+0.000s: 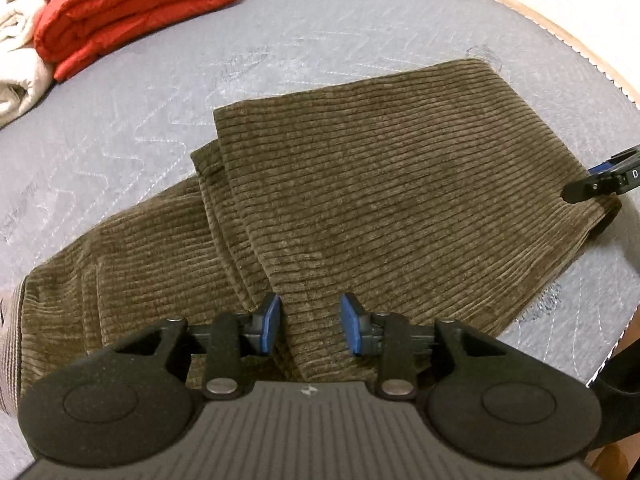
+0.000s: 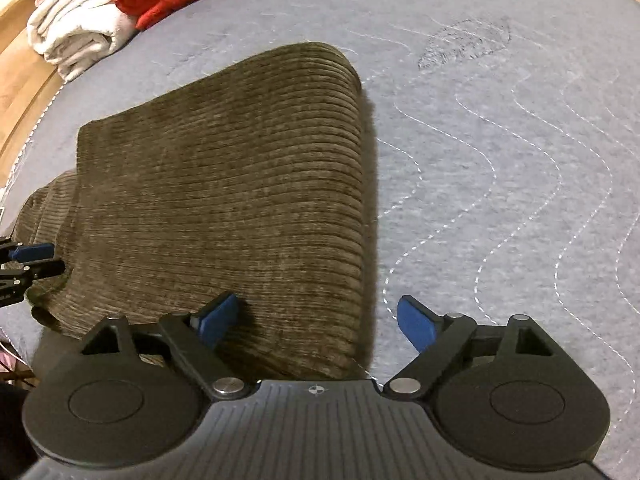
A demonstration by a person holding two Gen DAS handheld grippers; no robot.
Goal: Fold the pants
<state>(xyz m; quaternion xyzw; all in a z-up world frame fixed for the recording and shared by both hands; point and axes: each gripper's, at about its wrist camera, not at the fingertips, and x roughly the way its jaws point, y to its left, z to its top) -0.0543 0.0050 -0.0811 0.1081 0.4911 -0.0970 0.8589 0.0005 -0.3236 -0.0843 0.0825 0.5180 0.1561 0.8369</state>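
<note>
Grey quilted mattress (image 1: 360,20), folded brown pants (image 1: 360,184), left claw (image 1: 308,326) and right claw (image 2: 318,320) open, empty

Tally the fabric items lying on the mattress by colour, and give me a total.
Olive-brown: 1, the folded corduroy pants
Red: 1, the folded red blanket
Cream-white: 1, the folded cream blanket
Total: 3
</note>
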